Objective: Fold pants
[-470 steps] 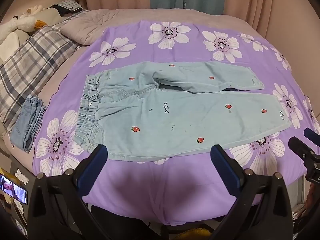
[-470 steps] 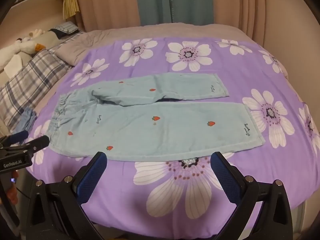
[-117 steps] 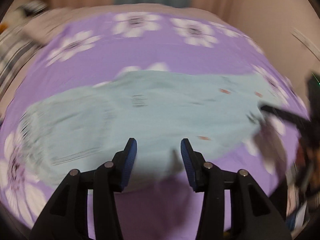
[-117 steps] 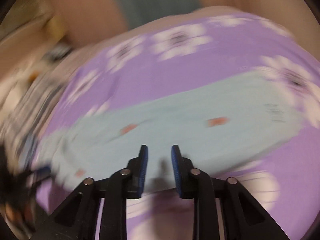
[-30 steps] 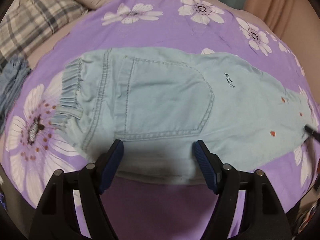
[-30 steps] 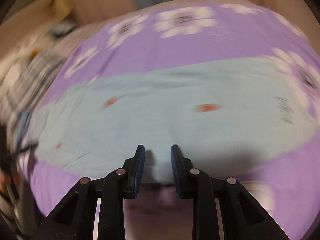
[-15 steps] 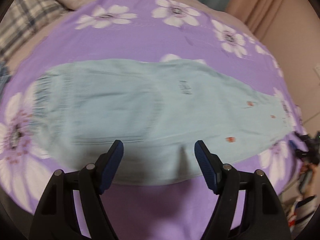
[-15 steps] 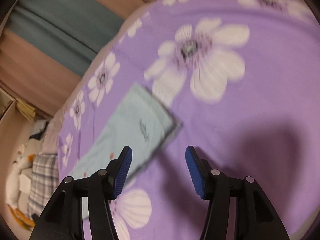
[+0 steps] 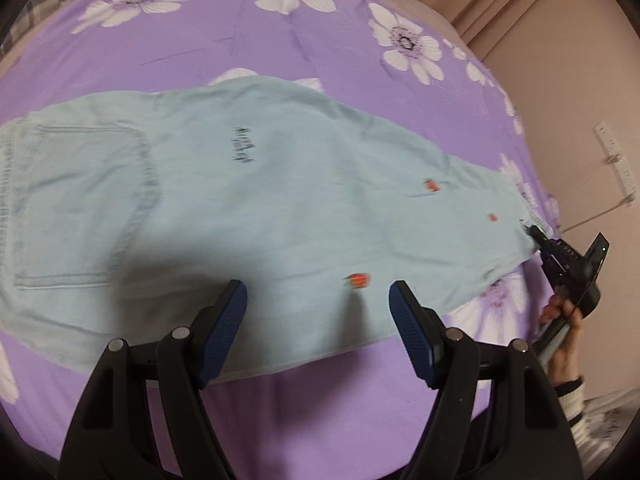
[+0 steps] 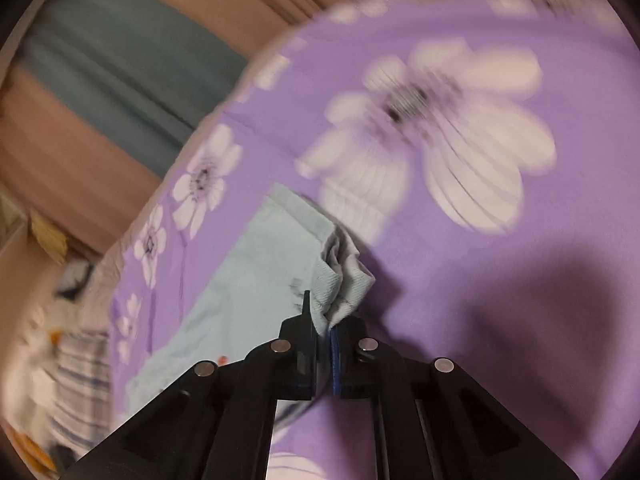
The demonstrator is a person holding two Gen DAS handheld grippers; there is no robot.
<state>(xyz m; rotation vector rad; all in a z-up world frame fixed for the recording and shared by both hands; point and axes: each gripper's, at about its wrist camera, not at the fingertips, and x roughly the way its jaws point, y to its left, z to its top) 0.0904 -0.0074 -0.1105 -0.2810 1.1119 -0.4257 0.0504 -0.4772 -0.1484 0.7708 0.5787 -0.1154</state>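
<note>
The light blue pants with small red strawberries lie folded lengthwise, one leg on the other, on the purple flowered bed cover. Back pocket at the left, leg cuffs at the far right. My left gripper is open and empty, hovering above the near edge of the pants at mid-leg. My right gripper is shut on the bunched cuffs of the pants; it also shows at the right in the left wrist view, at the cuff end.
The bed cover's near edge runs just below my left gripper. Pink and teal curtains hang behind the bed. A plaid pillow and soft toys lie at the head end. A wall with a socket is at the right.
My right gripper went from open beside the cuff end to shut on the cuffs. My left gripper shifted right along the pants, from the pocket toward mid-leg, and stays open.
</note>
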